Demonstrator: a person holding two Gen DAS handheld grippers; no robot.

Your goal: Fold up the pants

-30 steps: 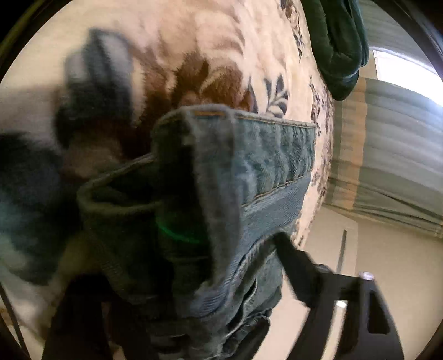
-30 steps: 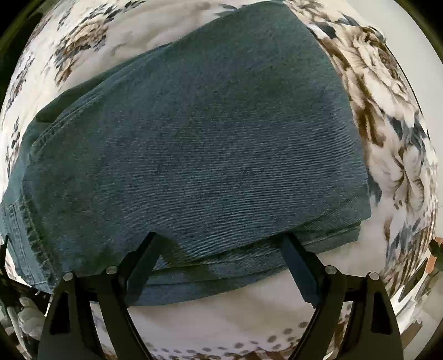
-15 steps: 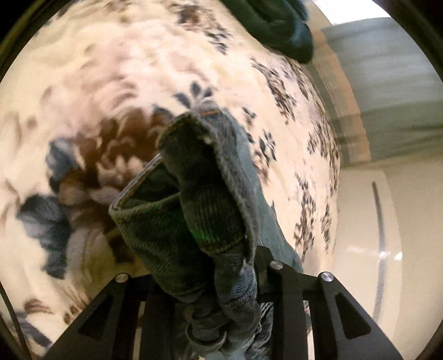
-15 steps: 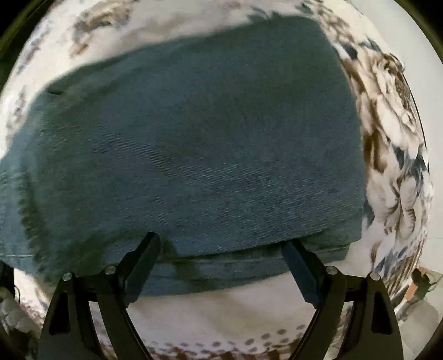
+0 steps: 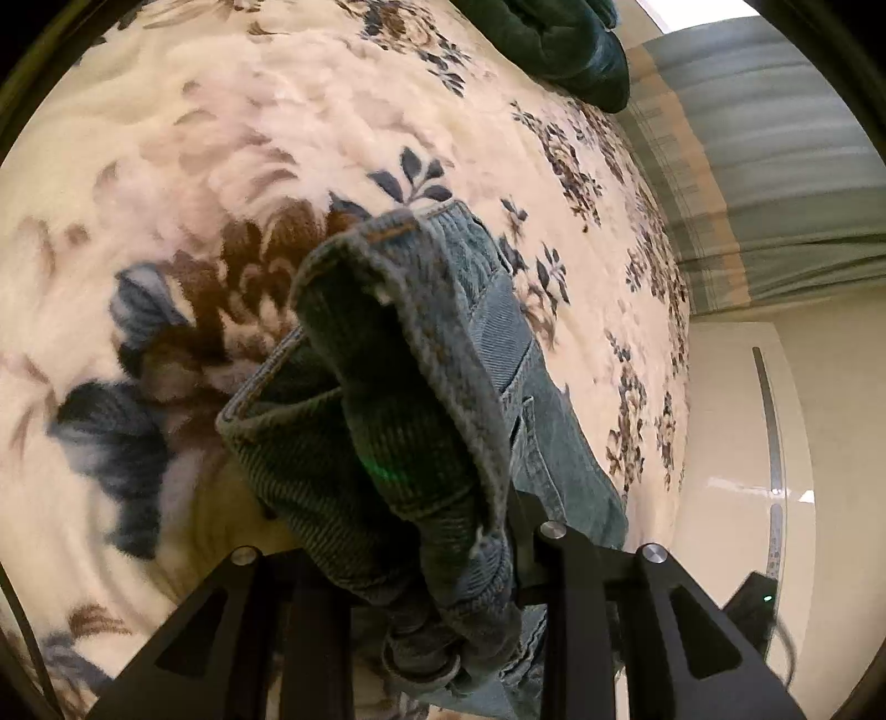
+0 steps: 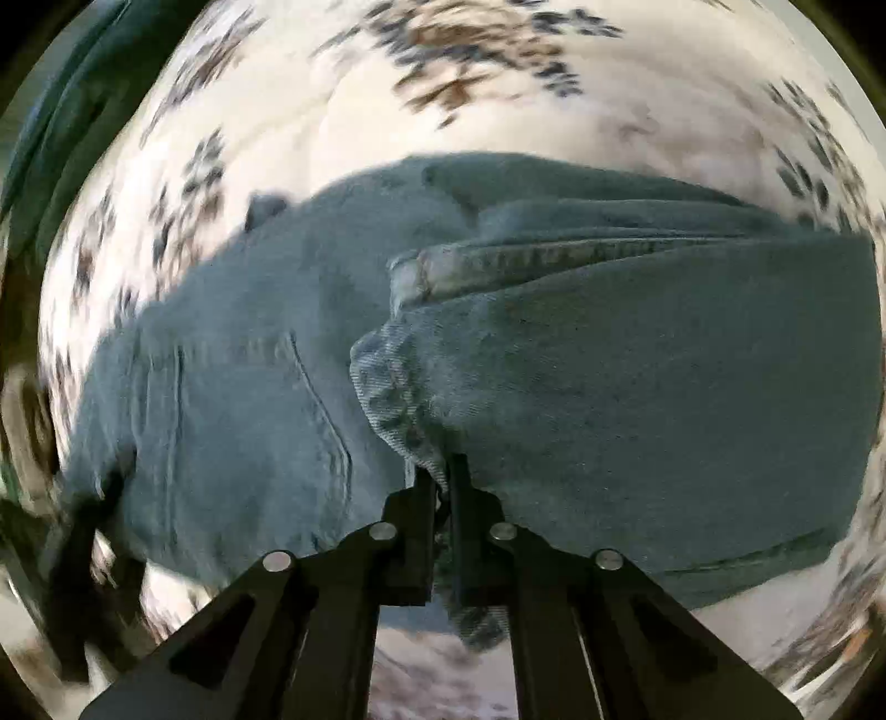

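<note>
While both ends are gripped, the scene is set out as follows.

Pants: blue denim pants (image 6: 609, 387), partly folded, are lifted in part above a floral bed cover (image 5: 249, 138); the broad seat and pocket area is spread on the bed in the right wrist view.

Handling: the cloth is judged heavy and limp, thick at the hems and seams, unlikely to slip or be harmed; a hold on doubled hems or the waistband is judged firmest.

Left tongs: the left tongs (image 5: 437, 559) are closed on a bunched, thick wad of denim, whose stitched edge is raised ahead of the camera.

Right tongs: the right tongs (image 6: 440, 487) are pinched narrow on a frayed hem corner of the pants.

Pose: both tongs are pointed down towards the bed; the right view is blurred, so its exact tilt cannot be told.

Surroundings: a dark green cloth (image 5: 554, 39) is seen at the far edge of the bed, with a grey curtain (image 5: 775, 183) beyond.
</note>
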